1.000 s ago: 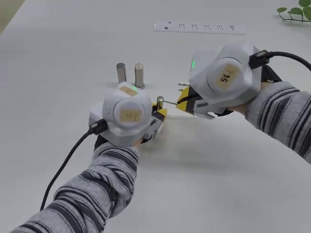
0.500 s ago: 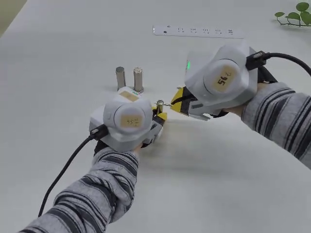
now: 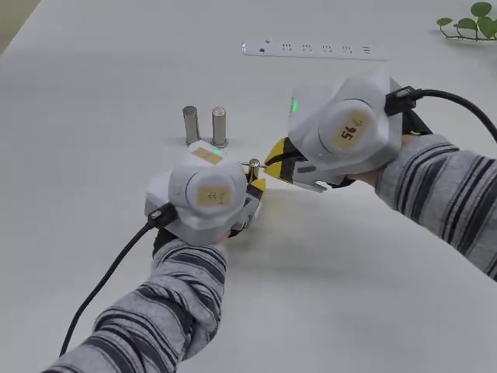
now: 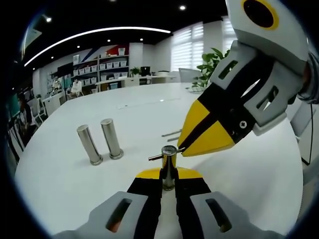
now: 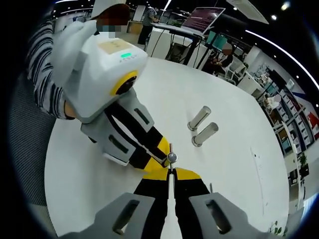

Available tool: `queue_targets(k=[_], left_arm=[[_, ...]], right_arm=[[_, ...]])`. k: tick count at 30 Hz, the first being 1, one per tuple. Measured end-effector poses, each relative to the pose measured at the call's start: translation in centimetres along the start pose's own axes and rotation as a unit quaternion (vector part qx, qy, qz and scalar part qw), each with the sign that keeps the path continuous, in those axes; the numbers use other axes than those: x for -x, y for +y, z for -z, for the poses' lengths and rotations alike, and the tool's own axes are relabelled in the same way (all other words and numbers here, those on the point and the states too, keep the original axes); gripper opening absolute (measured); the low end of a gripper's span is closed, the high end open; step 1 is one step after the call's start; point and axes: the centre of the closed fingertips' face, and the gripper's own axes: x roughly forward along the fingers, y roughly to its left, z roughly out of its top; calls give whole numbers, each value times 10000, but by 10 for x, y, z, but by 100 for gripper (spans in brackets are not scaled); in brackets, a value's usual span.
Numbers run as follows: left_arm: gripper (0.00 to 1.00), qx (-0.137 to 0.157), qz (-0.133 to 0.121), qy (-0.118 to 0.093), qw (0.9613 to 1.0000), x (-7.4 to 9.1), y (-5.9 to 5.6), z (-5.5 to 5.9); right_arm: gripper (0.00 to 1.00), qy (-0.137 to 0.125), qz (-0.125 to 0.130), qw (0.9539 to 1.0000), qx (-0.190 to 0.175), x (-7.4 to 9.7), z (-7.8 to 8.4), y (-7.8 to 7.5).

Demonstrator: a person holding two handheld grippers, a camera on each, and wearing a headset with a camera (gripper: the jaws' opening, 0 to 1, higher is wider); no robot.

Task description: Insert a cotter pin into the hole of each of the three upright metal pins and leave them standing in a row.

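My left gripper (image 4: 168,180) is shut on an upright metal pin (image 4: 169,162), seen from the head view near the table's middle (image 3: 254,169). My right gripper (image 3: 273,162) is shut on a thin cotter pin (image 4: 158,156) that passes through the hole near the held pin's top, its tip poking out on the far side. In the right gripper view the metal pin's round top (image 5: 172,158) sits just beyond my yellow jaw tips. Two more metal pins (image 3: 191,125) (image 3: 219,127) stand upright side by side behind the left gripper.
Loose cotter pins (image 4: 171,133) lie on the white table (image 3: 93,116) beyond the held pin. A white power strip (image 3: 314,50) lies at the far edge, a green plant (image 3: 470,19) at the far right. A cable (image 3: 109,272) trails from the left gripper.
My right gripper has moved left toward the held pin, pushing the cotter pin further into the hole. The left gripper holds still. The camera has shifted slightly.
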Motion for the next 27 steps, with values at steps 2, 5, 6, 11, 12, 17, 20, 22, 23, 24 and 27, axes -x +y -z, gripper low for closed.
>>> queue_targets(k=[2,5,6,11,12,17,20,22,23,24,27], left_arm=[[5,4,-37,0,10000,0,0,0],[5,41,-85,-9,10000,0,0,0],[5,53,-98,-11,9999,0,0,0],[5,71,-100,-14,9999,0,0,0],[5,74,-102,-13,9999,0,0,0],[5,96,-118,-14,9999,0,0,0],[5,98,-118,-14,9999,0,0,1],[5,100,-117,-12,9999,0,0,1],[5,94,-119,-10,9999,0,0,1],[5,90,-123,-9,9999,0,0,1],[5,78,-149,-5,9999,0,0,1]], right_arm=[[0,-171,-17,9998,-89,1,-5,1],[0,-165,58,9998,-90,3,-3,1],[1,-145,72,9998,-71,4,-2,1],[2,-212,108,9994,-270,8,-1,0],[1,-202,117,9993,-278,8,0,-1],[0,-184,123,9993,-298,7,1,-3],[0,-209,121,9992,-325,6,-1,-2],[0,-221,116,9991,-338,6,-2,-2],[0,-223,109,9991,-342,5,-3,-1],[0,-230,111,9991,-336,5,-3,-1],[0,-276,121,9991,-298,5,-6,-1]])
